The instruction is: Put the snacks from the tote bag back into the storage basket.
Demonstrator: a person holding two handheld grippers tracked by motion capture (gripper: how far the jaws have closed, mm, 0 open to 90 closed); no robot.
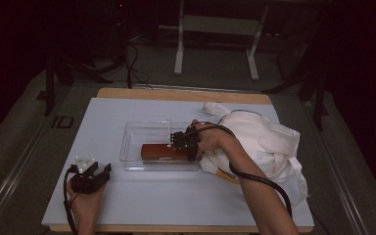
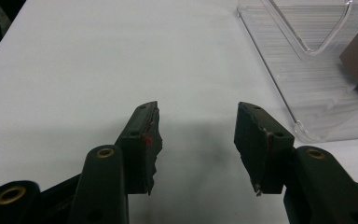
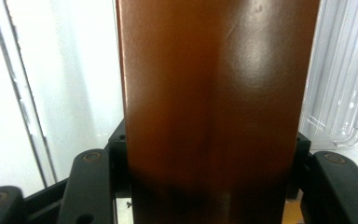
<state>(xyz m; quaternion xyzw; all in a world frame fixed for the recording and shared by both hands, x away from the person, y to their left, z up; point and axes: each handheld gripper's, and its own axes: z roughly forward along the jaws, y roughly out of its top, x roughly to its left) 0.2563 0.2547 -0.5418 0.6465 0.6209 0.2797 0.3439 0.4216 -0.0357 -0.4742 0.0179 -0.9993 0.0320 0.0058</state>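
The left hand-held gripper (image 1: 94, 177) rests on the counter (image 1: 142, 196) near its front edge, short of the clear plastic tray (image 1: 132, 142), jaws spread wide with nothing between them. Farther in, the red-brown box (image 1: 164, 152) lies inside the tray along its near wall. The right hand-held gripper (image 1: 182, 142) is at the box's right end, a jaw at either side of it; whether the pads press on it I cannot tell. Just right of the tray lies a crumpled white cloth (image 1: 269, 142).

White cloth (image 1: 269, 139) bunched on table (image 1: 127, 196), right side.
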